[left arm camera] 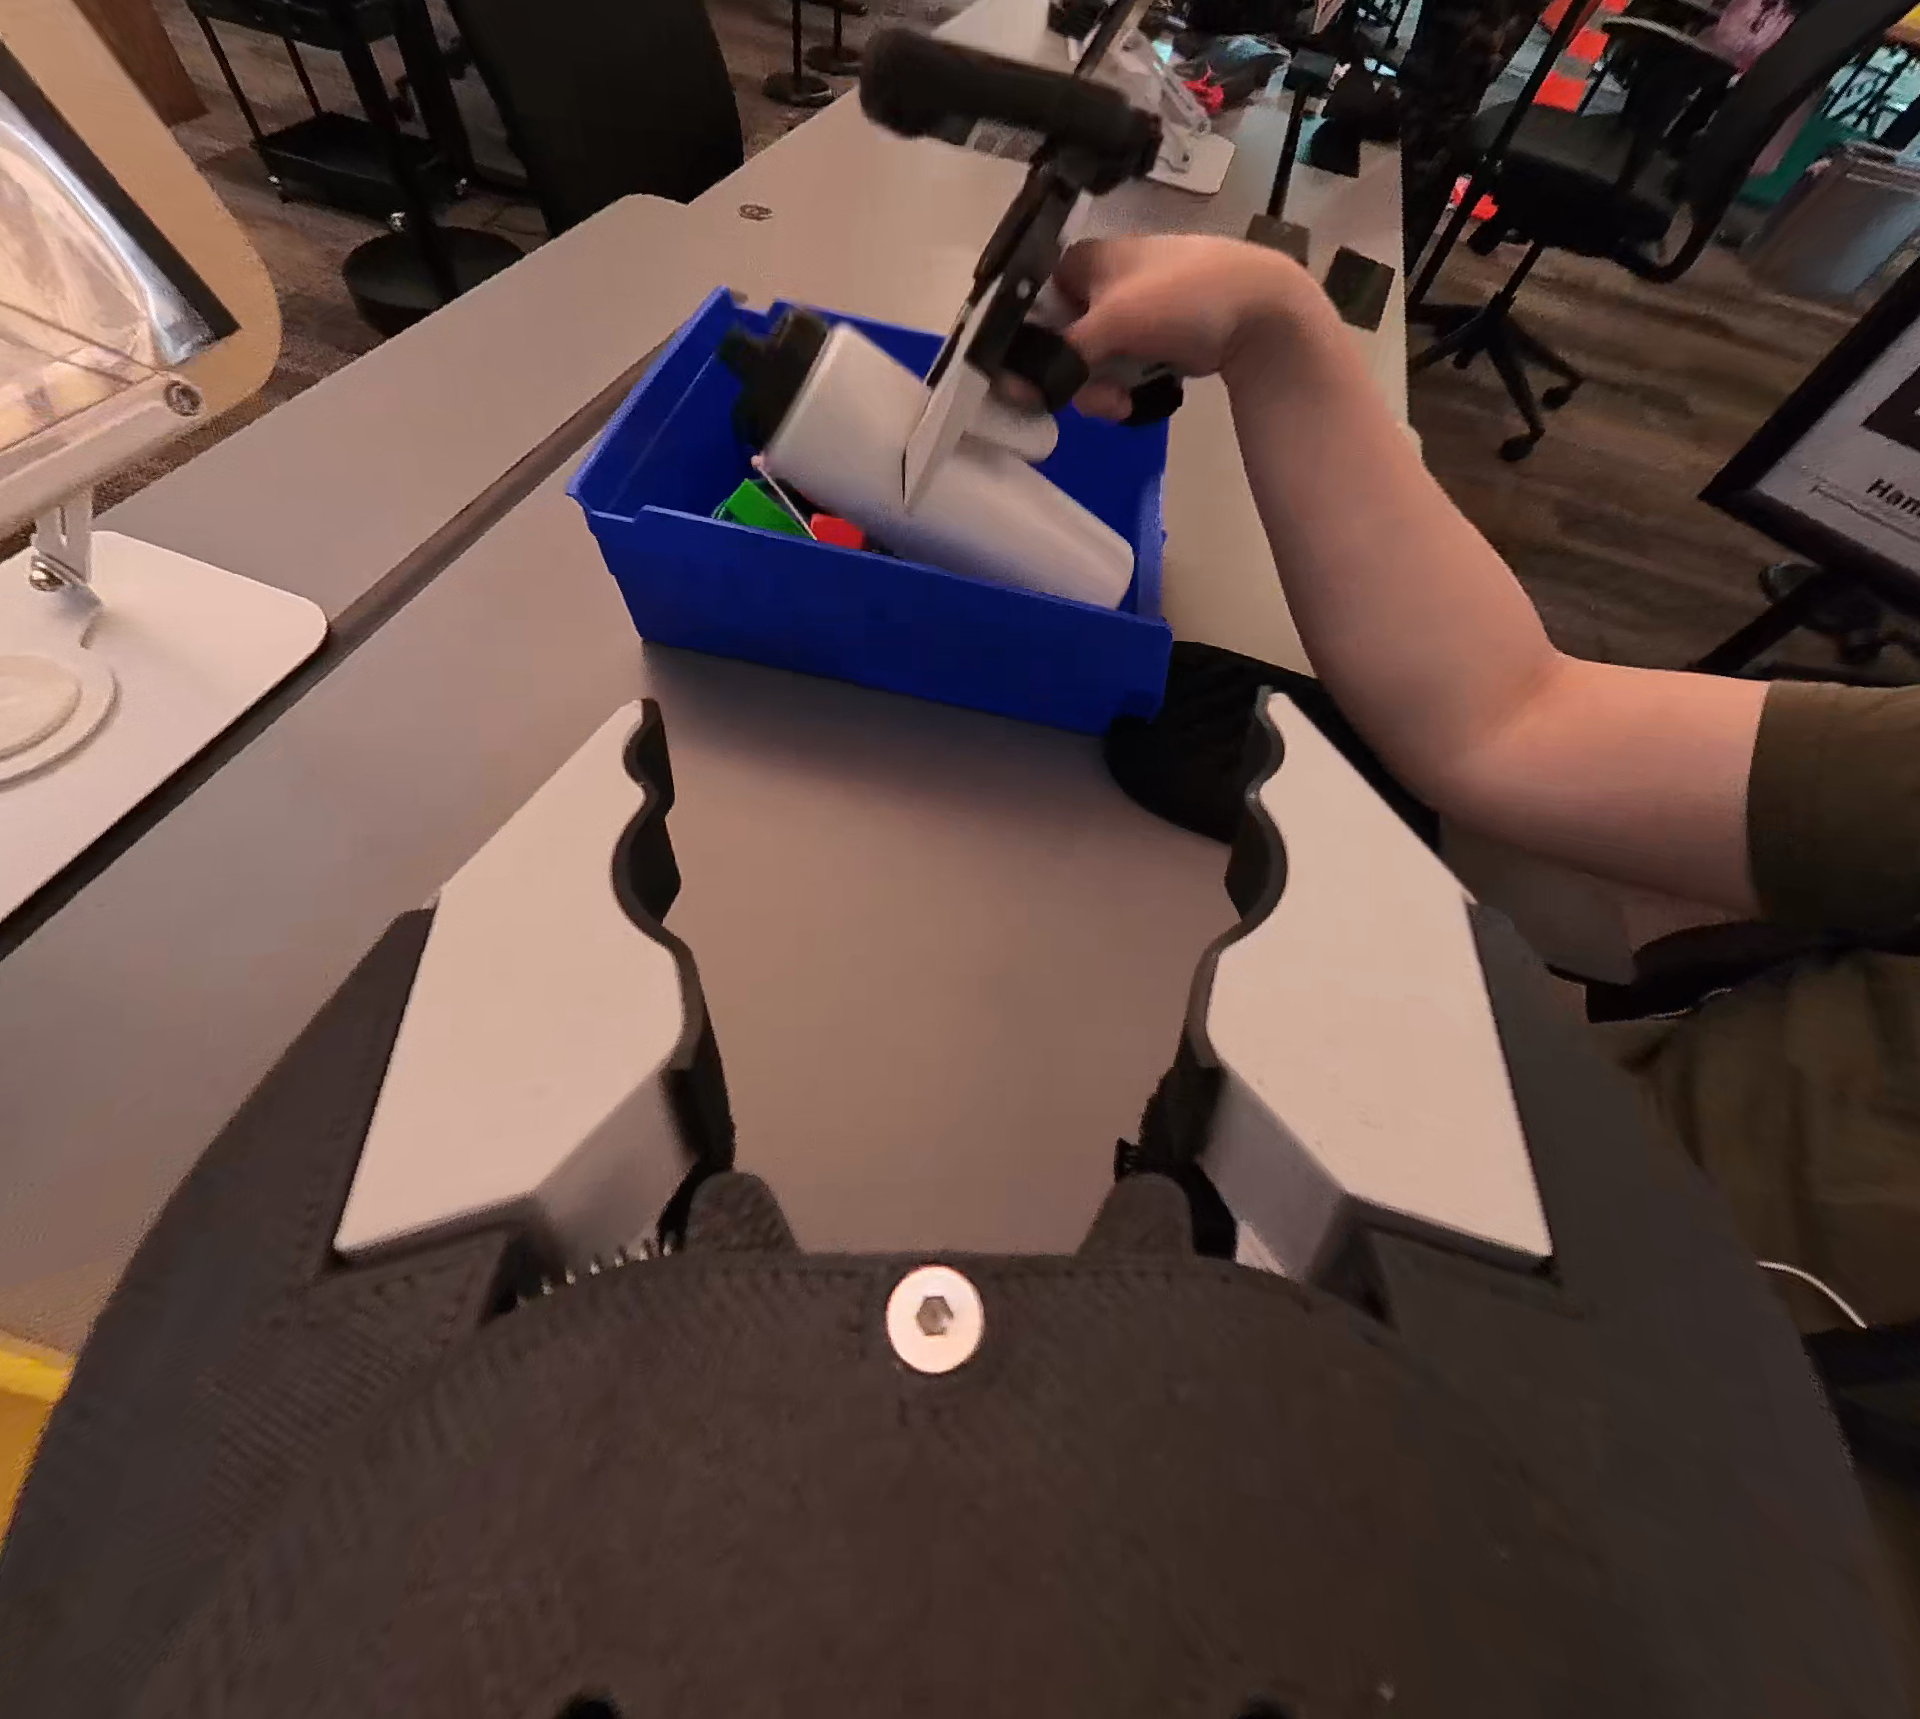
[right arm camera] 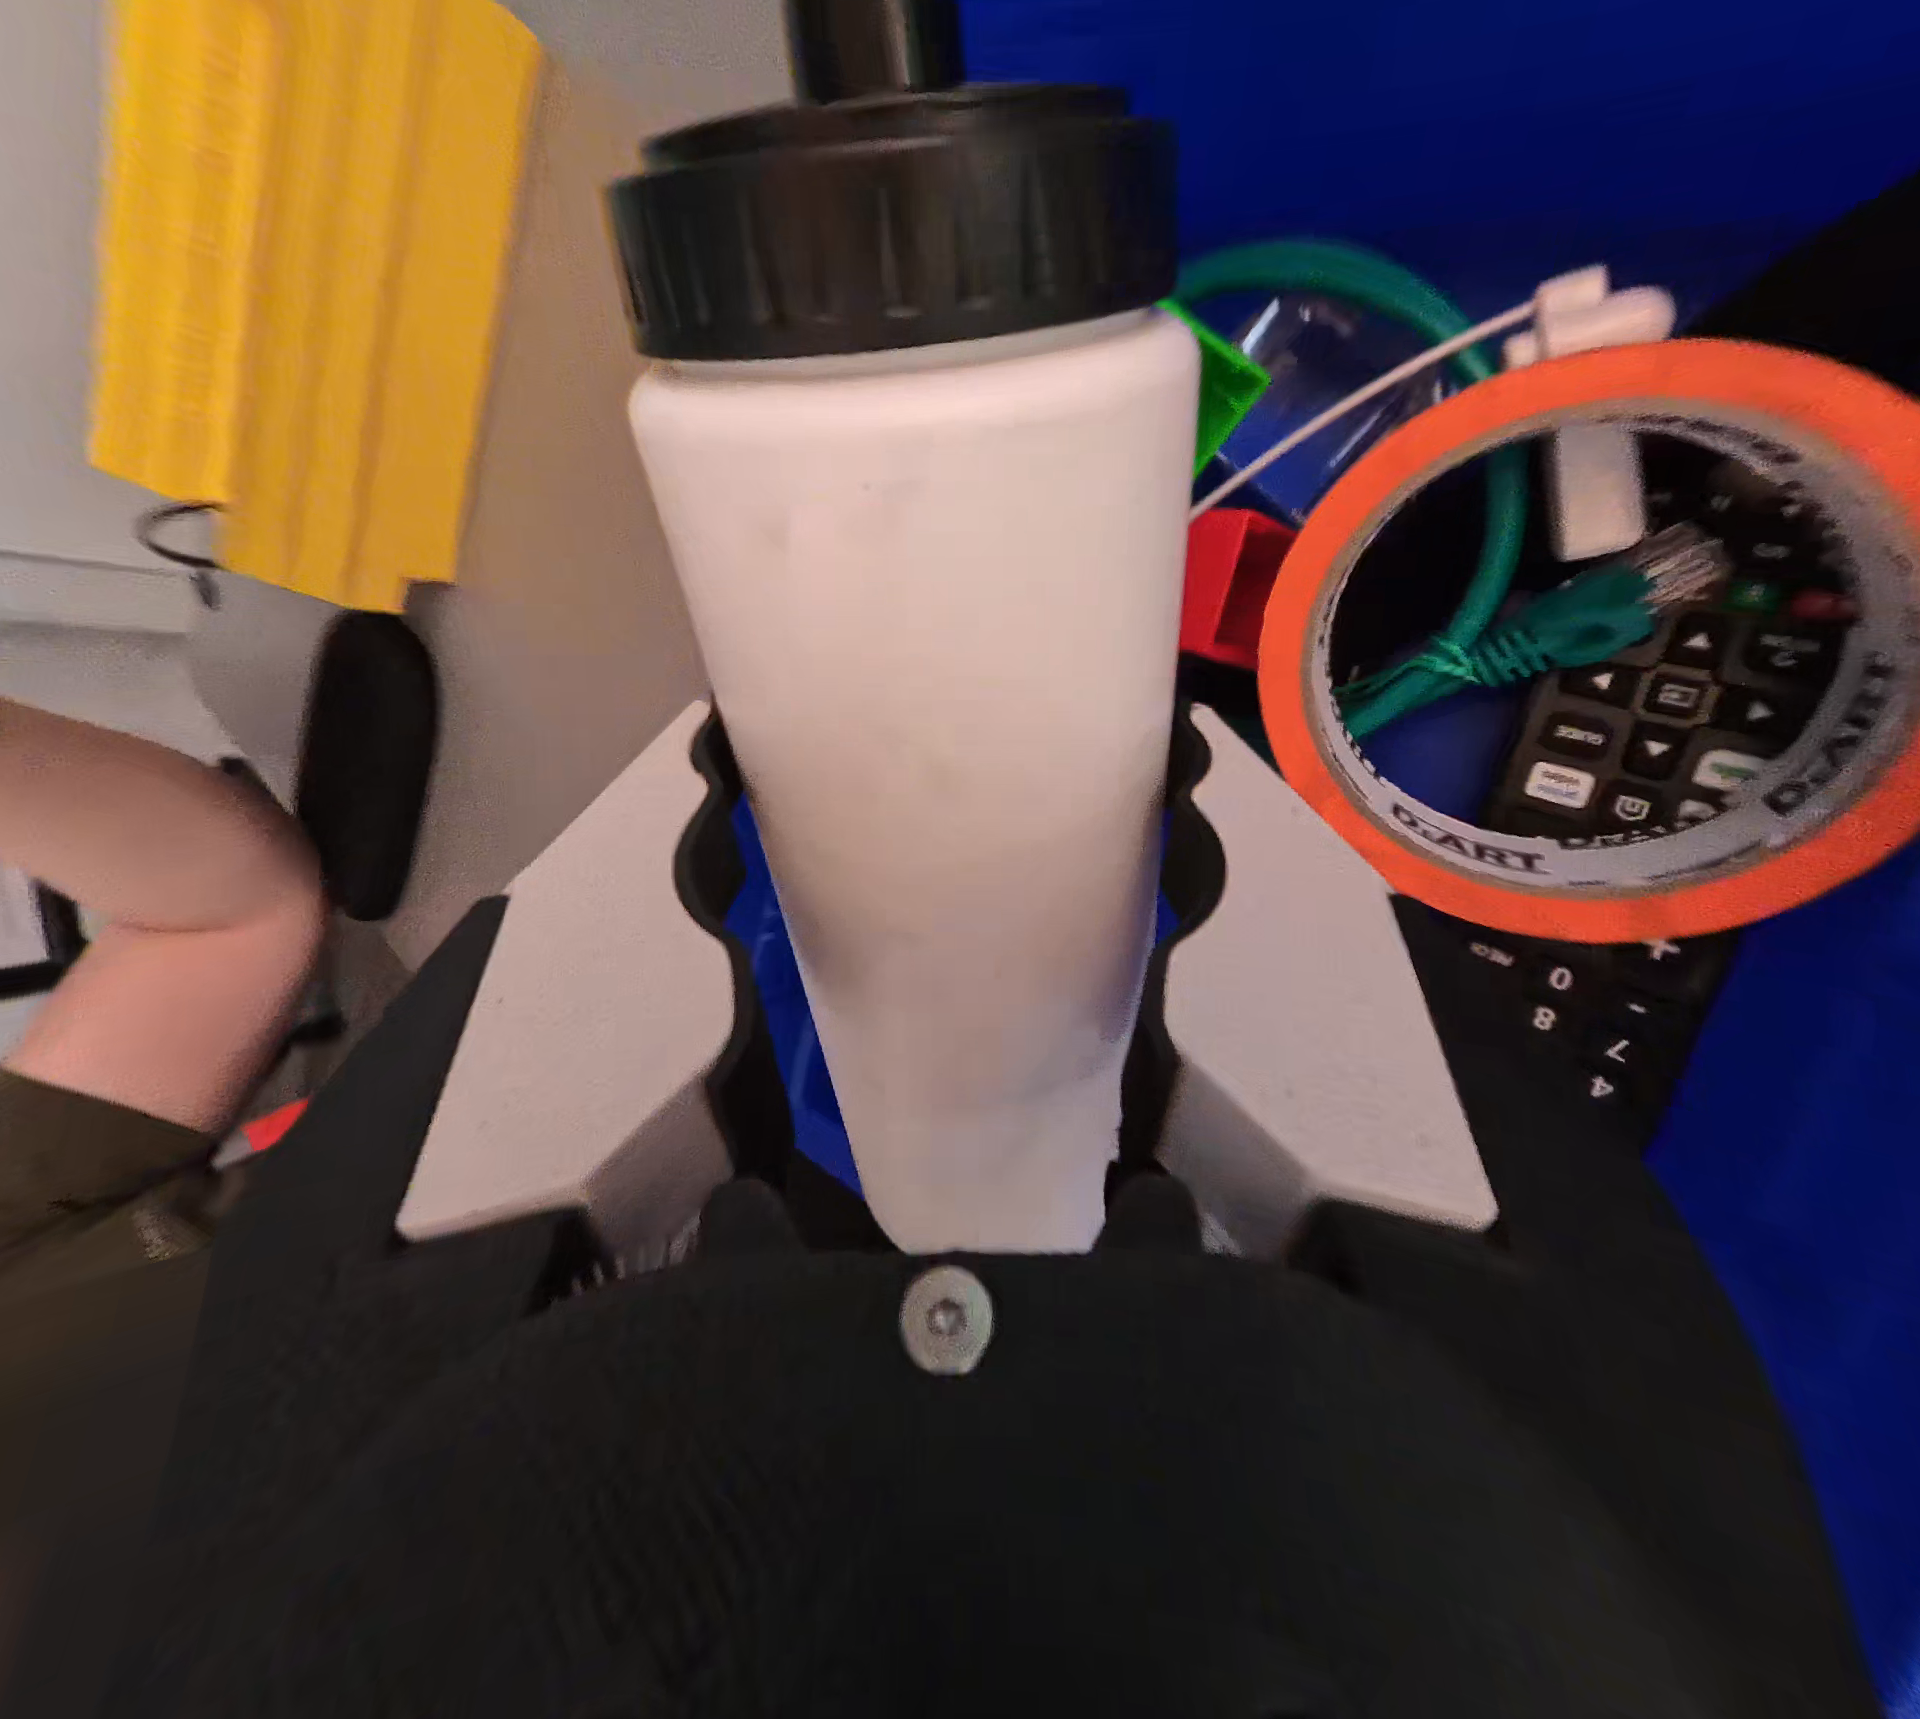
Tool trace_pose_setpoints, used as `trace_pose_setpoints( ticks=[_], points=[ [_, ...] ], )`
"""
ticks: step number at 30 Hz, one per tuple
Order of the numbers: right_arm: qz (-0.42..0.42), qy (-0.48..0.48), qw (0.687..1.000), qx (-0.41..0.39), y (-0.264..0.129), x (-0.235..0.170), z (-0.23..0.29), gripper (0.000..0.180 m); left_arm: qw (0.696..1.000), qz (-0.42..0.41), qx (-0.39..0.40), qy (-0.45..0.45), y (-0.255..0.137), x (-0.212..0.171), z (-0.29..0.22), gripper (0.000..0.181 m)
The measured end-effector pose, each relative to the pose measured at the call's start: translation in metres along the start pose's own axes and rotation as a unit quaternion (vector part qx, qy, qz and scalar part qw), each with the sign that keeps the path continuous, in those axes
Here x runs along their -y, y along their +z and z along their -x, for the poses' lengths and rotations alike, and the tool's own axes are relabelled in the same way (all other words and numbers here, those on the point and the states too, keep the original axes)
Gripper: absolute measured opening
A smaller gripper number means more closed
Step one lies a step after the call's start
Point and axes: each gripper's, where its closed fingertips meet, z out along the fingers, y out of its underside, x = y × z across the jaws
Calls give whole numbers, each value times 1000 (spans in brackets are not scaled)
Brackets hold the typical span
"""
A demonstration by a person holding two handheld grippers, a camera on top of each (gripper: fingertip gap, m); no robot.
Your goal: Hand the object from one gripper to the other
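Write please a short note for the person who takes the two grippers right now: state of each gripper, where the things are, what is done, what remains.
Right gripper: shut on the white bottle, fingers on both sides of its body, black cap pointing away.
Left gripper: open, nothing in it, over the grey table, on the near side of the blue bin.
Bottle: tilted, over the bin; whether it is fully clear of the bin I cannot tell. An orange tape roll, a remote and a green cable stay in the bin.
Done: the bottle is gripped.
Left: bring it out to the left gripper, close the left on it, then open the right.
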Motion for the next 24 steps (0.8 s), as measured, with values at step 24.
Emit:
trace_pose_setpoints(
  ticks=[24],
  points=[
    [206, -332, 885, -252, -9, -47, -34, 83, 1000, -8, -7, 4, -8, 4, -6, 105]
  ],
)
